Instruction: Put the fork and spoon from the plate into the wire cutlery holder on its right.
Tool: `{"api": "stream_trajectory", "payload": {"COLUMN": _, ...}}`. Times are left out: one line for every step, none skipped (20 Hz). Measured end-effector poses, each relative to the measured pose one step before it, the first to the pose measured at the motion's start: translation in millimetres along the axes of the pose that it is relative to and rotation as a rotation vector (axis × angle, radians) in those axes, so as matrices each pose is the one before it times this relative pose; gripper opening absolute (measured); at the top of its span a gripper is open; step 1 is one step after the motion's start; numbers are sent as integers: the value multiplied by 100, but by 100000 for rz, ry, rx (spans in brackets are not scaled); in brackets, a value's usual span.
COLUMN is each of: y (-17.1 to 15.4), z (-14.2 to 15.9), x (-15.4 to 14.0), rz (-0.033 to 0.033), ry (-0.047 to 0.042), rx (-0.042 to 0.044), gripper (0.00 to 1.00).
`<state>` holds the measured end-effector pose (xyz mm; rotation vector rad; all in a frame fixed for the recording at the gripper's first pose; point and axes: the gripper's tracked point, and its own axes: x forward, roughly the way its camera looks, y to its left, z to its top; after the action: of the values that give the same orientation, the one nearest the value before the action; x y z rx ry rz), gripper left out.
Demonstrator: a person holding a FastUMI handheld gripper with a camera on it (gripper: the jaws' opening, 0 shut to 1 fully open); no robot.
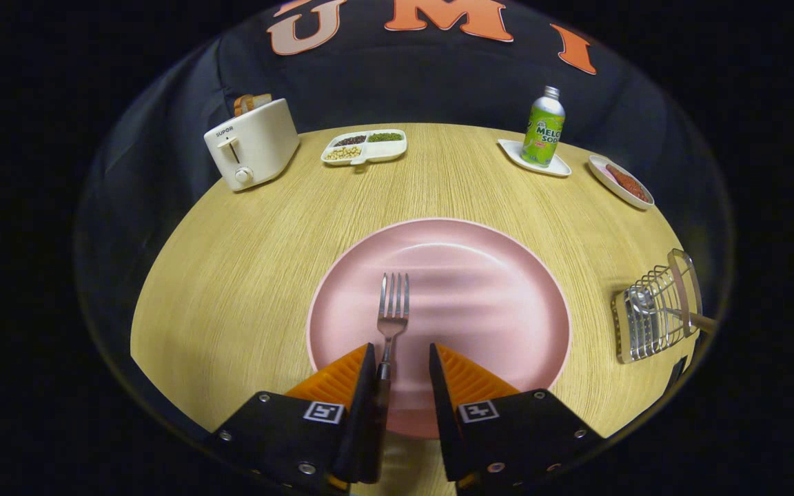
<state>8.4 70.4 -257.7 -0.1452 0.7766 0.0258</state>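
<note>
Pink plate [493,289] sits at the centre of the gripper view on the wooden table [245,275], with the fork [393,313] lying on it, tines pointing away. The gripper [402,358] is spread, its fingers either side of the handle; the left finger lies right against it, the right one stands apart. At the right of the frame the wire cutlery holder [652,317] already has the spoon [642,300] in it. For a good grasp, I judge the fingers should centre on the handle, close squarely, and lift level before swinging right.
</note>
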Motion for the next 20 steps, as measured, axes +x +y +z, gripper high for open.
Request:
{"api": "stream_trajectory", "payload": {"y": 235, "z": 54, "x": -60, "rz": 759, "ry": -67, "rx": -650, "gripper": 41}}
{"api": "stream_trajectory", "payload": {"y": 239, "z": 86, "x": 12, "rz": 817, "ry": -282, "rx": -865, "gripper": 33}}
{"api": "stream_trajectory", "payload": {"y": 53, "z": -53, "x": 46, "rz": -75, "ry": 76, "rx": -715, "gripper": 28}}
{"api": "stream_trajectory", "payload": {"y": -169, "z": 86, "x": -162, "rz": -398, "ry": -376, "rx": 51, "gripper": 13}}
{"api": "stream_trajectory", "payload": {"y": 17, "z": -62, "x": 165, "rz": 925, "ry": 397, "rx": 502, "gripper": 7}}
{"api": "stream_trajectory", "payload": {"y": 128, "z": 72, "x": -320, "rz": 729, "ry": -54, "rx": 1251, "gripper": 4}}
{"api": "stream_trajectory", "payload": {"y": -9, "z": 203, "x": -162, "rz": 660, "ry": -109, "rx": 718, "gripper": 4}}
{"api": "stream_trajectory", "payload": {"y": -206, "z": 157, "x": -254, "rz": 182, "ry": -19, "rx": -155, "gripper": 4}}
{"api": "stream_trajectory", "payload": {"y": -127, "z": 371, "x": -316, "rz": 309, "ry": -528, "rx": -367, "gripper": 4}}
{"api": "stream_trajectory", "payload": {"y": -160, "z": 236, "x": -386, "rz": 308, "ry": -341, "rx": -269, "gripper": 4}}
{"api": "stream_trajectory", "payload": {"y": -248, "z": 273, "x": -496, "rz": 437, "ry": -555, "rx": -6, "gripper": 4}}
{"api": "stream_trajectory", "payload": {"y": -154, "z": 303, "x": -498, "rz": 830, "ry": -696, "rx": 295, "gripper": 4}}
{"api": "stream_trajectory", "payload": {"y": -250, "z": 354, "x": -442, "rz": 832, "ry": -421, "rx": 73, "gripper": 4}}
{"api": "stream_trajectory", "payload": {"y": -530, "z": 20, "x": -485, "rz": -108, "ry": 82, "rx": -339, "gripper": 4}}
{"api": "stream_trajectory", "payload": {"y": -538, "z": 99, "x": -437, "rz": 143, "ry": 214, "rx": 147, "gripper": 4}}
{"api": "stream_trajectory", "payload": {"y": -414, "z": 154, "x": -512, "rz": 169, "ry": -165, "rx": 668, "gripper": 4}}
{"api": "stream_trajectory", "payload": {"y": -491, "z": 231, "x": -461, "rz": 37, "ry": -134, "rx": 197, "gripper": 4}}
{"api": "stream_trajectory", "payload": {"y": -796, "z": 205, "x": -517, "rz": -591, "ry": -272, "rx": 79, "gripper": 4}}
{"api": "stream_trajectory", "payload": {"y": -796, "z": 285, "x": -599, "rz": -435, "ry": -175, "rx": 29, "gripper": 4}}
{"api": "stream_trajectory", "payload": {"y": -685, "z": 225, "x": -630, "rz": -118, "ry": -171, "rx": 599, "gripper": 4}}
